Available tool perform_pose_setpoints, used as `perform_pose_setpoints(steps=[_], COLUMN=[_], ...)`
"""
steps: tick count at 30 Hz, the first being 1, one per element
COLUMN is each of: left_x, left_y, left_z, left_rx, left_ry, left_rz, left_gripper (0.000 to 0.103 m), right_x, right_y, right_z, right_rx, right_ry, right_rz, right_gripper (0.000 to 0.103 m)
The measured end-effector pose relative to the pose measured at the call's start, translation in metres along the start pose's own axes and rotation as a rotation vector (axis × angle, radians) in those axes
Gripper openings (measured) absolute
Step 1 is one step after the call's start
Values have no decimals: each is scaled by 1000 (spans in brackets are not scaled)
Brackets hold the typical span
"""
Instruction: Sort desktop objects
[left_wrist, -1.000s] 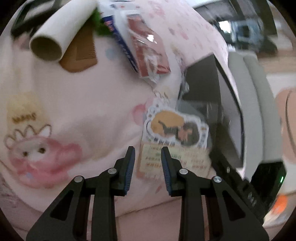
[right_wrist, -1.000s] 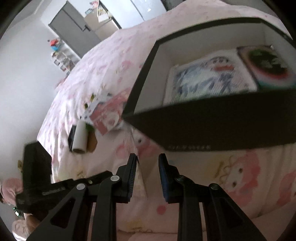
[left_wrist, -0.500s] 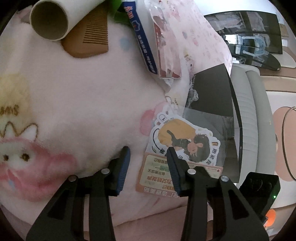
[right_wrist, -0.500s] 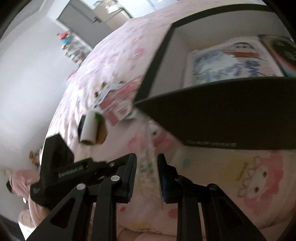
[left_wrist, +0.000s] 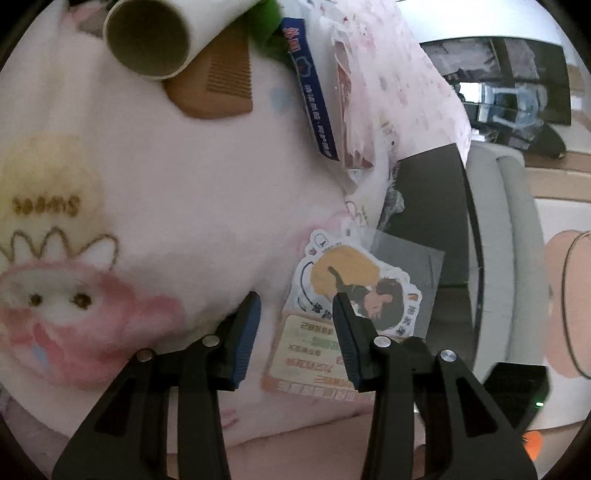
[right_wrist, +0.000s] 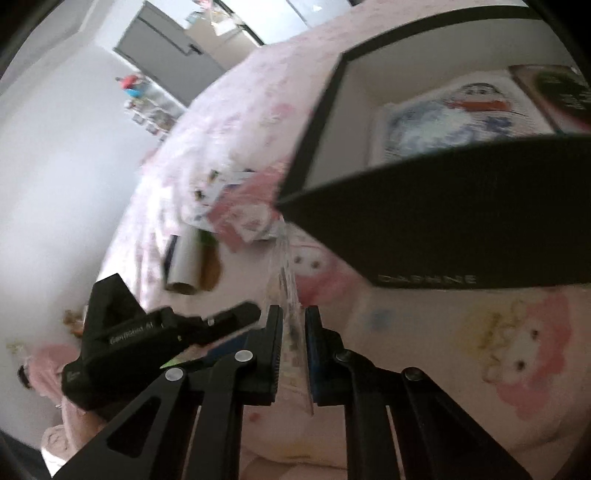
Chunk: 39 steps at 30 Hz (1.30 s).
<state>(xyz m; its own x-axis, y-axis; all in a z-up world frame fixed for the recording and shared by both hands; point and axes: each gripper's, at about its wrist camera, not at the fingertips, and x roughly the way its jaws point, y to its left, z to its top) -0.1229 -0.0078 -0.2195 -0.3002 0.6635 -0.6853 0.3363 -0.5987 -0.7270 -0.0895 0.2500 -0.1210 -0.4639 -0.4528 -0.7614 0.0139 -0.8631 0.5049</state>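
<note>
Pink plush blanket with cartoon prints under everything. On it, at the near right of the left wrist view, a clear-sleeved sticker card showing a cartoon figure above a printed label. Left gripper partly open, its right finger overlapping the card's middle, its left finger on bare blanket beside the card; nothing pinched. Far left: a cardboard tube lying across a brown comb, something green just behind, and a blue-edged packet to their right. Black box at the right, its corner just beyond the card.

Right gripper closing, narrow gap, with the card seen edge-on standing between the pads; contact not clear through the blur. Left gripper's black body just to its left. Black box looming far right, open top showing a cartoon-printed item inside. Tube and comb farther off on the left.
</note>
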Motion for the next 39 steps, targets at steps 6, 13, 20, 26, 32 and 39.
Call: perform_pose_setpoints(steps=[6,13,20,26,32,39], left_x=[-2,7,-6,-41,-33,-23], left_y=[-7,-16,-13,-21,-20,-18], left_z=[-2,-2,-2,0,2,0], left_rx=[97,166,130,170,182,209], left_ry=[-15,-14,-48,-199,-220,-164], left_rz=[123,173,138,225,316,306], left_gripper=[41,42,43,47,44,37], right_x=[10,50,63,50,61,74], right_y=[11,-11,-21,-1,-6,5], right_z=[9,4,5,-1,1,-5], right_rx=[-82,16,110,23,61,-6], right_ry=[9,149,198,146,161,195], right_rz=[-255,-269,-50,39,-1,34], right_gripper=[11,20,30,30,30,29])
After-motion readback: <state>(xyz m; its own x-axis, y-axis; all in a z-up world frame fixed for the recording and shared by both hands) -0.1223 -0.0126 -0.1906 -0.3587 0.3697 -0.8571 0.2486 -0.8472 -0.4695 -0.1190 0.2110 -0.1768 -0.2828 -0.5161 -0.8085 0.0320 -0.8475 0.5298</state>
